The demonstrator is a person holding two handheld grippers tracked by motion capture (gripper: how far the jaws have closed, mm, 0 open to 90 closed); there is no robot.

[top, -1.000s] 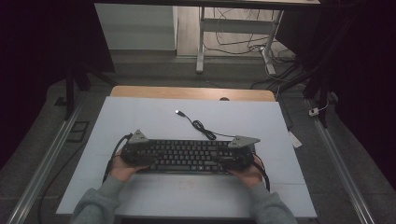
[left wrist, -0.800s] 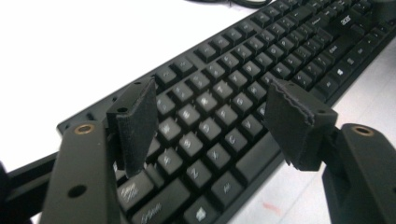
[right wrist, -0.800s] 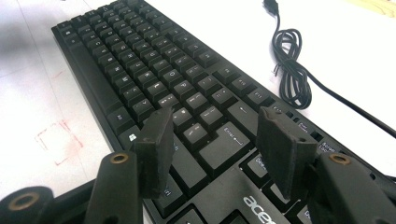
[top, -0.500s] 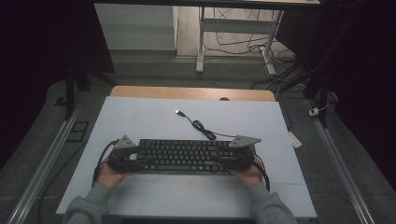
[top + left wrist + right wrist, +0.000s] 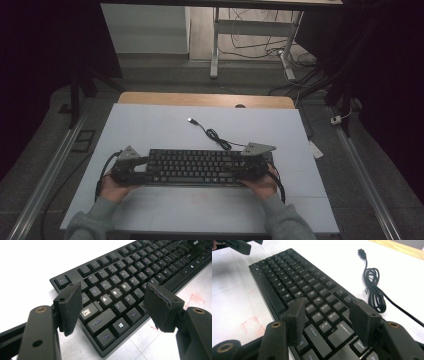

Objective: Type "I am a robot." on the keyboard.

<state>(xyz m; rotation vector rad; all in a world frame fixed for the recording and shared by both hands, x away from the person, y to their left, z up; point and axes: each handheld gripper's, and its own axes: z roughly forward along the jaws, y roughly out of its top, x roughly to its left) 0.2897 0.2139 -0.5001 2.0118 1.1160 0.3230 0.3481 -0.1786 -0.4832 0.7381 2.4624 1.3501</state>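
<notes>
A black keyboard (image 5: pixel 195 167) lies flat across the near half of the white table (image 5: pixel 150 125). Its cable (image 5: pixel 215 135) runs back to a USB plug (image 5: pixel 190 120). My left gripper (image 5: pixel 143 165) is level with the keyboard's left end. In the left gripper view its jaws have just been opening, and the left gripper (image 5: pixel 113 300) stands wide apart above the keyboard (image 5: pixel 120 290) corner, pressing on nothing. My right gripper (image 5: pixel 246 167) is over the right end. In the right gripper view the right gripper (image 5: pixel 329 315) has its pads apart above the keys (image 5: pixel 294 282), clear of them.
The coiled cable (image 5: pixel 373 290) lies on the table just behind the keyboard's right half. A wooden strip (image 5: pixel 200 99) borders the table's far edge. Faint red marks (image 5: pixel 249 326) show on the table in front of the keyboard. Metal rails (image 5: pixel 50 170) run along both sides of the table.
My left gripper has slid left, from over the keyboard's left end to just beside it, and its jaws have spread. The right gripper and the keyboard have stayed put.
</notes>
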